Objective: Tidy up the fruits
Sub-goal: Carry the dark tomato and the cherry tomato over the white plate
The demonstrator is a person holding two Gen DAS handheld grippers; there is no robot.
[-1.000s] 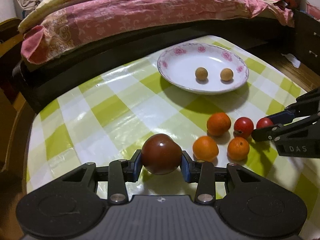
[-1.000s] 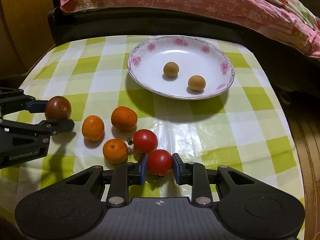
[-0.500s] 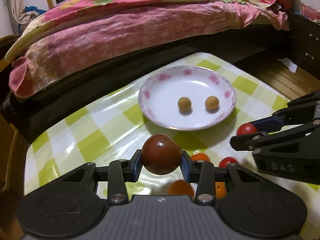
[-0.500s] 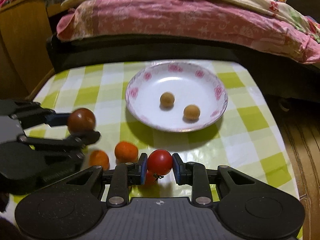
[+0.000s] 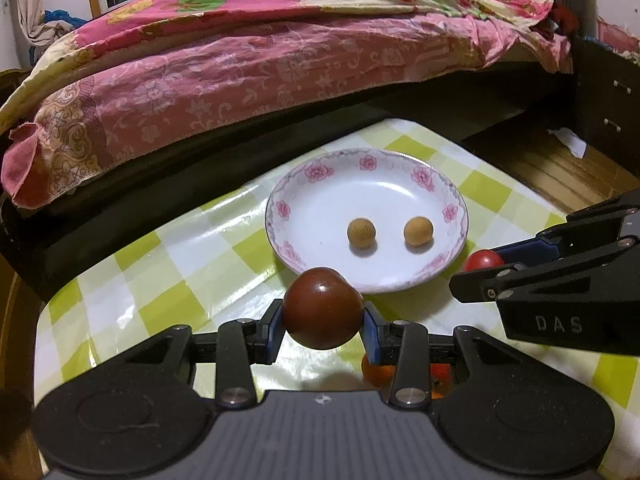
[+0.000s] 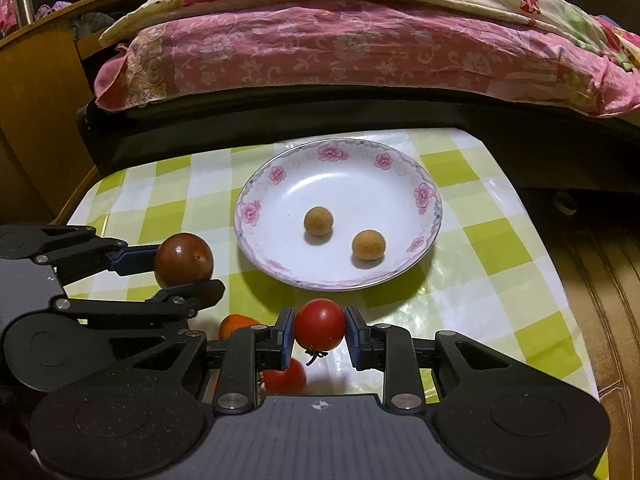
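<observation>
Left wrist view first: the left gripper (image 5: 323,314) has its blue pads clamped on either side of a round, glossy, dark brown-red tomato (image 5: 322,307), held in the air over the green-and-white checked vinyl tablecloth (image 5: 168,256), just short of the near rim of the white floral-edged ceramic plate (image 5: 452,204). Two small tan round fruits (image 5: 361,232) sit well apart from each other inside the plate. The grip sits across the tomato's widest part, which looks right: the skin is smooth and likely slippery, the flesh soft, so a light squeeze at the equator should hold it without bruising.

Further right, in the right wrist view, the right gripper (image 6: 319,330) pinches a smaller bright red tomato with a dried green stem (image 6: 319,324), again at its middle, stem hanging down, hovering near the plate's front edge. It is probably light and thin-skinned; too much pressure could split it. Below it, still on the cloth, another red tomato (image 6: 285,376) and an orange round fruit (image 6: 236,325) are partly hidden by the gripper body. Release low over the plate seems wise, since round fruit rolls.
</observation>
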